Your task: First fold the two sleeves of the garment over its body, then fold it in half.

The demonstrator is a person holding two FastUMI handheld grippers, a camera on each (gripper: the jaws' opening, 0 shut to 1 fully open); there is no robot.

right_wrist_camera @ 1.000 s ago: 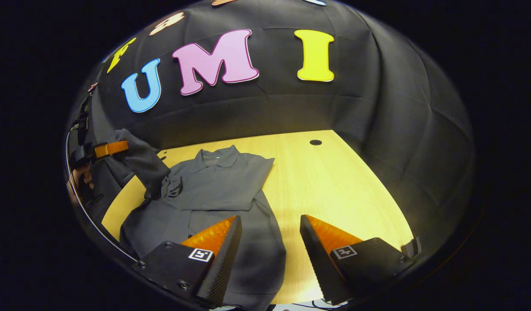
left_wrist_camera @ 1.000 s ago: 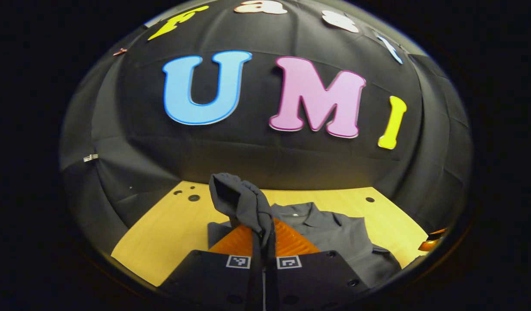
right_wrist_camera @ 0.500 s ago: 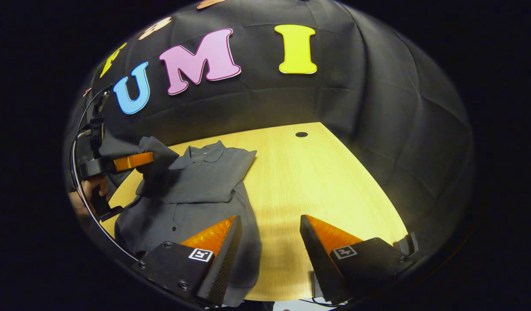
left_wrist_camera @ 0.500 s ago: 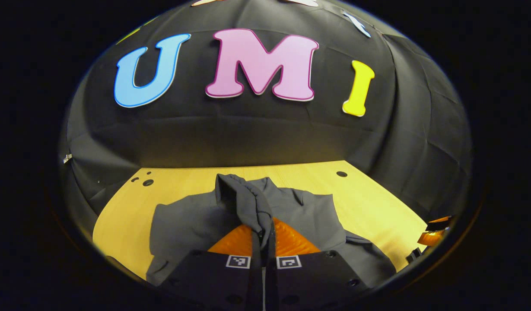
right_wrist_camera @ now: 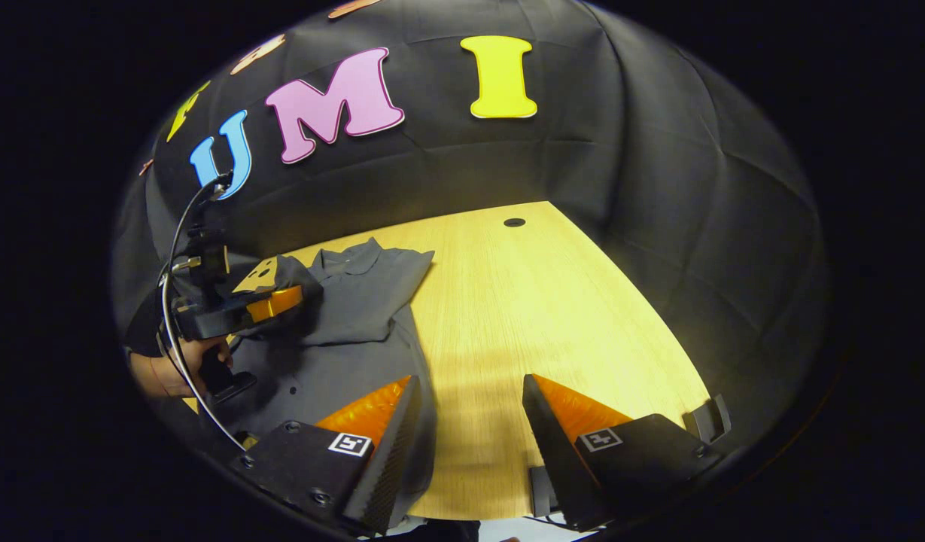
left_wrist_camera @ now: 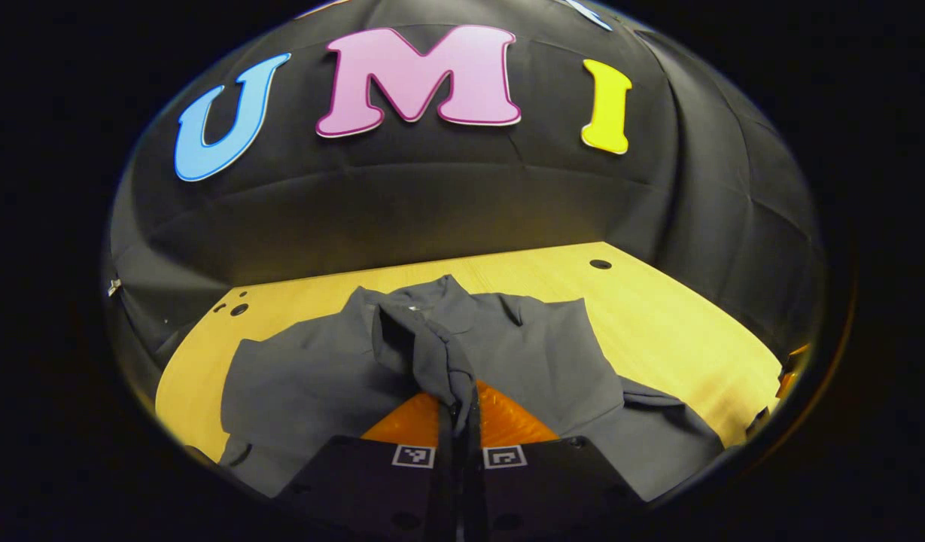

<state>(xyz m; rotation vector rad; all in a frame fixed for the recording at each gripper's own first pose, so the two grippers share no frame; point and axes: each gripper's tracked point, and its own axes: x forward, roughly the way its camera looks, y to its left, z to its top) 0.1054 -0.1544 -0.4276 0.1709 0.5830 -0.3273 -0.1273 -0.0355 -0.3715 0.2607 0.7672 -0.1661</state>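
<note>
The wooden table point(right_wrist_camera: 552, 301) is running light and yellowish under the lamp, with a faint grain along its length. A dark round hole point(right_wrist_camera: 514, 223) is sitting near its far edge, and in the left gripper view a cluster of smaller holes point(left_wrist_camera: 236, 309) is showing at the far left corner. Black cloth wall point(right_wrist_camera: 658, 165) is closing in the booth on the far side and to the right, creased into soft folds.

The grey garment point(left_wrist_camera: 552, 361) is lying flat on the table, collar toward the wall, its body spreading to both sides of the left gripper point(left_wrist_camera: 459, 406). That gripper's fingers are pressing together on a sleeve point(left_wrist_camera: 417, 350), which is standing up in a bunched fold above the garment's body. In the right gripper view a person's hand point(right_wrist_camera: 172, 373) is holding the left gripper over the garment's left side.

The right gripper point(right_wrist_camera: 468, 418) is hanging with its fingers spread wide and gripping nothing; one finger is over the garment's hem, the other over bare wood.
</note>
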